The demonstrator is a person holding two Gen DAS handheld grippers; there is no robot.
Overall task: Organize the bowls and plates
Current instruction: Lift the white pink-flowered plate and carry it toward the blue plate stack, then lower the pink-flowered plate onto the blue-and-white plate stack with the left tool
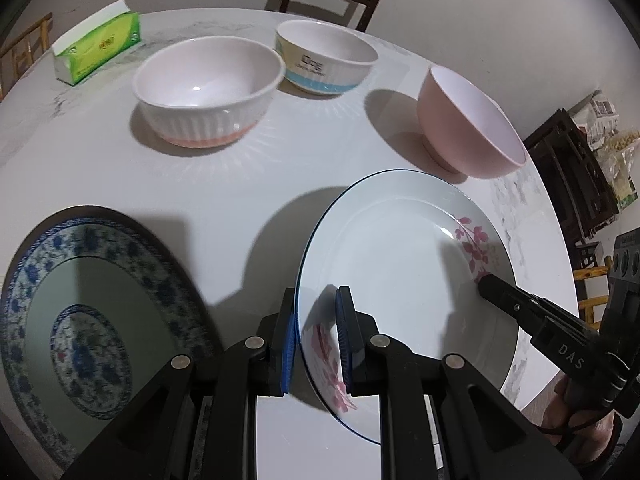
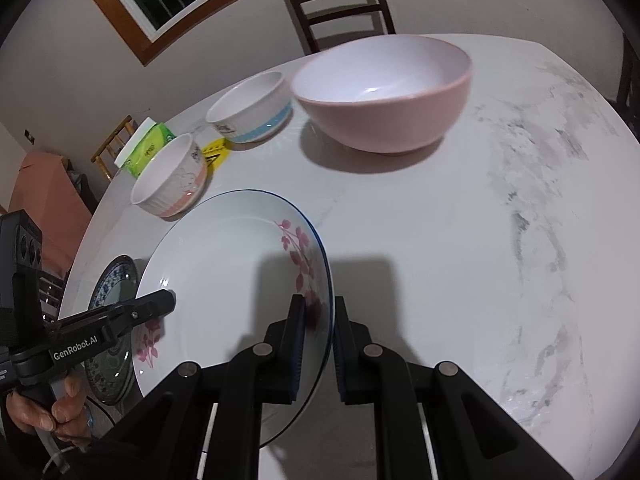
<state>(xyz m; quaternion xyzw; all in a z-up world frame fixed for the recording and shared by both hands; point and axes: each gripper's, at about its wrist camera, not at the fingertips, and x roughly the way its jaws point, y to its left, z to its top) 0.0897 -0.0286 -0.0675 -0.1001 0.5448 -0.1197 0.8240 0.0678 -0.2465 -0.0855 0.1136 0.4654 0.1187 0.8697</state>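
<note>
We held a white plate with pink flowers (image 1: 400,272) between our two grippers, each pinching its rim from an opposite side. The left gripper (image 1: 316,340) was nearly closed, its blue pads clamped on the near-left edge of the rim, one pad above and one below. The right gripper (image 2: 318,344) was closed just as tightly on the opposite edge, beside a pink flower spray. The plate appeared tilted and lifted off the marble table (image 2: 500,240), since a dark shadow lay on the table beside its left edge, though we could not be sure every part was clear of the surface. A blue patterned plate (image 1: 88,320) lay flat on the table just to the left of the held plate, on the left gripper's side and nearer that hand. We judged that stacking would mean carrying the flowered plate leftward over it. Beyond both plates stood three bowls, well apart from them: a ribbed bowl with a pink band (image 1: 208,92), a bowl with a blue band (image 1: 324,60) and a pink bowl (image 1: 468,120).
</note>
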